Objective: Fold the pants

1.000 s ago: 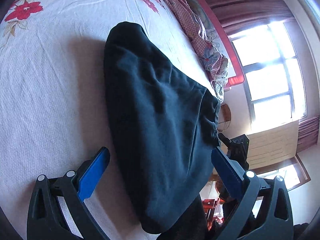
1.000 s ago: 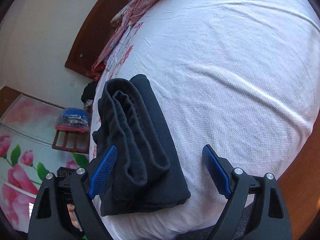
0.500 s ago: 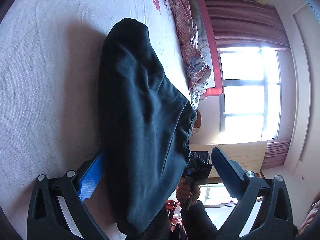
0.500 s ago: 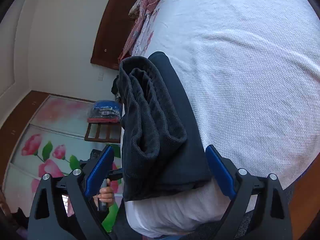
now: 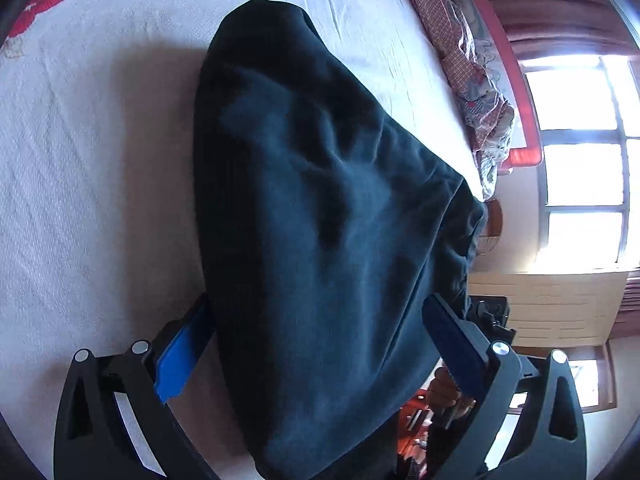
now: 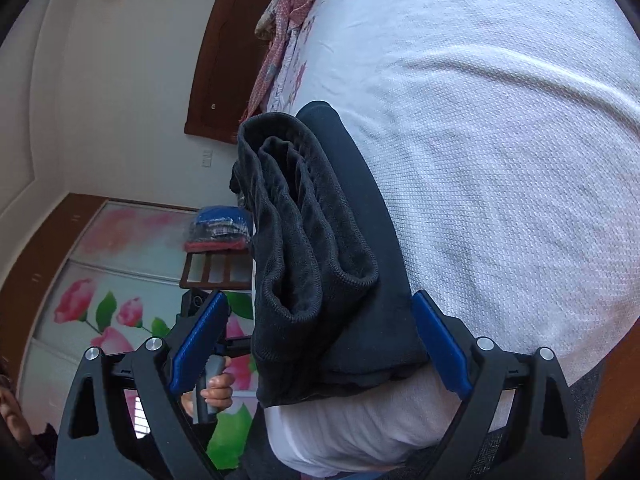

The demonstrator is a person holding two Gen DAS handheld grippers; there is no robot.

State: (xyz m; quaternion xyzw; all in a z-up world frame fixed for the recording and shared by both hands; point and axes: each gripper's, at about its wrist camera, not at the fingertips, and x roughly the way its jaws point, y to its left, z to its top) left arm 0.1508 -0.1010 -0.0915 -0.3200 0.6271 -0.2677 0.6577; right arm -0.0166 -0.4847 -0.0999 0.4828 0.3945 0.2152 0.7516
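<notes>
Dark folded pants (image 5: 320,220) lie in a thick bundle on the white bed sheet (image 5: 100,200), close to the bed's edge. My left gripper (image 5: 316,308) is open and straddles one end of the bundle; the cloth covers part of its left finger (image 5: 180,360). From the opposite end, the pants (image 6: 312,248) show their stacked layers and ribbed hem. My right gripper (image 6: 320,300) is open there, one finger on each side of the bundle. Each view shows the person's hand (image 6: 214,388) on the other gripper's handle.
A red checked blanket (image 5: 472,72) lies bunched along the far side of the bed, with a bright window (image 5: 580,168) beyond it. A wooden headboard (image 6: 224,48), a stool with bagged clothes (image 6: 218,232) and a flower-patterned wardrobe (image 6: 100,300) stand beside the bed.
Both grippers have moved in along the pants, so the bundle now sits between each pair of fingers. The jaws keep the same wide spread. The pants lie as before.
</notes>
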